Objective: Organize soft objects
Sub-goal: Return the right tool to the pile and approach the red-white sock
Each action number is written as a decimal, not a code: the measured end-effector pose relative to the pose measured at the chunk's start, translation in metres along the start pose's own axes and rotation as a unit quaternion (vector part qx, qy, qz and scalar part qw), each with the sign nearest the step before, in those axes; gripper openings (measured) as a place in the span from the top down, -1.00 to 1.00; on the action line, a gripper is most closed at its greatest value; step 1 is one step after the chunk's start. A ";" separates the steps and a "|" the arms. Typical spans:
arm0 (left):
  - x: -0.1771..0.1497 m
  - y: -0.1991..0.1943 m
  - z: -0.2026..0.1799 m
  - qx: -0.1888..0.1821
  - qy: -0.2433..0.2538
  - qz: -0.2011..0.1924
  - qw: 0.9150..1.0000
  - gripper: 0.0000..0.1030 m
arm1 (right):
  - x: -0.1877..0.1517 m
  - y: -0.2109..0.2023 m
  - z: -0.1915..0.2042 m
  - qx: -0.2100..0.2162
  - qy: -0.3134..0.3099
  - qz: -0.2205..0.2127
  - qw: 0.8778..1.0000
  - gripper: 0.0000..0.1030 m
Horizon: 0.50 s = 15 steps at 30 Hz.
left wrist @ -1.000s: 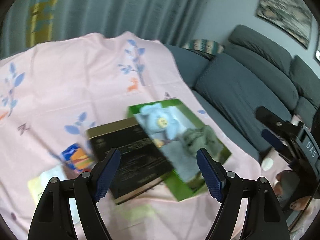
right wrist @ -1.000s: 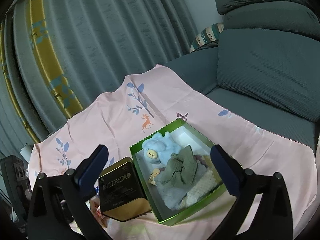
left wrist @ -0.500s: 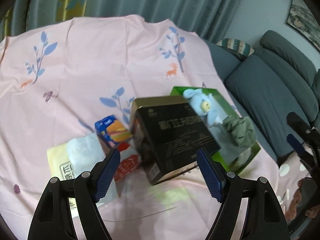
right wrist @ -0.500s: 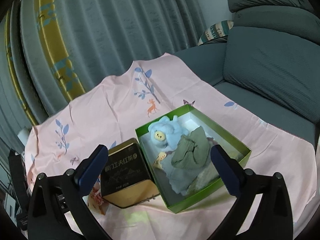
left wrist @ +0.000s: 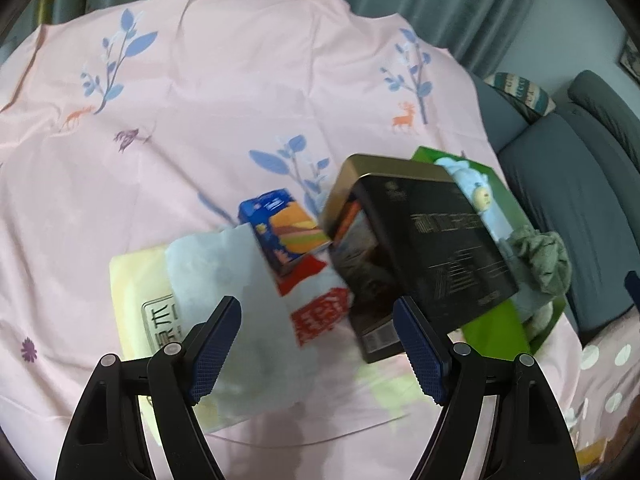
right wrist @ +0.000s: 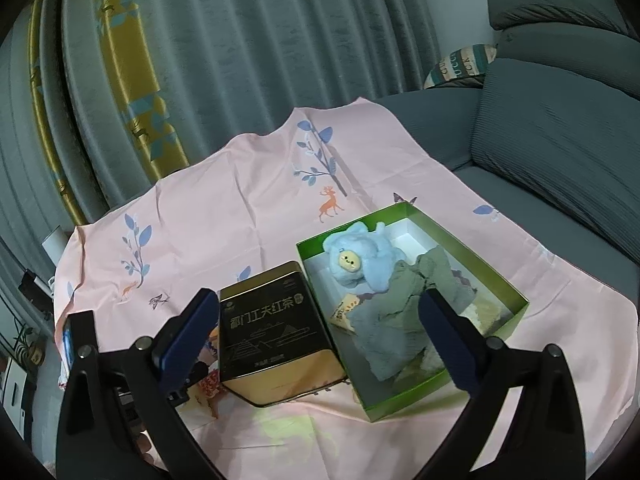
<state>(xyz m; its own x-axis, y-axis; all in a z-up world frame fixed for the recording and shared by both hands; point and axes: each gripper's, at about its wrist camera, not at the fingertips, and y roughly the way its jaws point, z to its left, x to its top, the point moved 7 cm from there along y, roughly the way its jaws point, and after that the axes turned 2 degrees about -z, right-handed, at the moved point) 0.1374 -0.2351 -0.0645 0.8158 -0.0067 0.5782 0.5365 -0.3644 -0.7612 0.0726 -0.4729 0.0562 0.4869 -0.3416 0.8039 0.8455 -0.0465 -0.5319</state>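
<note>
One blue plush lengthwise in green box; face up, seemingly.

Both of the 2 views ride on hand-held grippers and look forward between their own jaws. The left wrist view tilts steeply down, close above the pink cloth. The right wrist view sits farther back, angled lower toward the curtain. Both share the black tin and green box.
</note>
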 end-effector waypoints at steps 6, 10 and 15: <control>-0.006 0.006 0.019 0.010 -0.017 0.009 1.000 -0.54 | -0.003 0.001 0.013 0.009 -0.014 0.006 1.000 -0.91; -0.009 0.005 0.032 0.044 -0.011 0.006 0.999 -0.53 | -0.008 0.004 0.025 0.014 -0.027 0.016 0.999 -0.91; -0.014 0.001 0.045 0.066 0.014 -0.004 0.998 -0.54 | -0.017 0.009 0.051 0.046 -0.043 0.037 0.997 -0.91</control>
<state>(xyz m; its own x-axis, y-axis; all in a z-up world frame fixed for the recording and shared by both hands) 0.1362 -0.1934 -0.0864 0.8054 -0.0314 0.5919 0.5691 -0.2380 -0.7871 0.0832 -0.4196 0.0517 0.5622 -0.2592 0.7853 0.8214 0.0641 -0.5668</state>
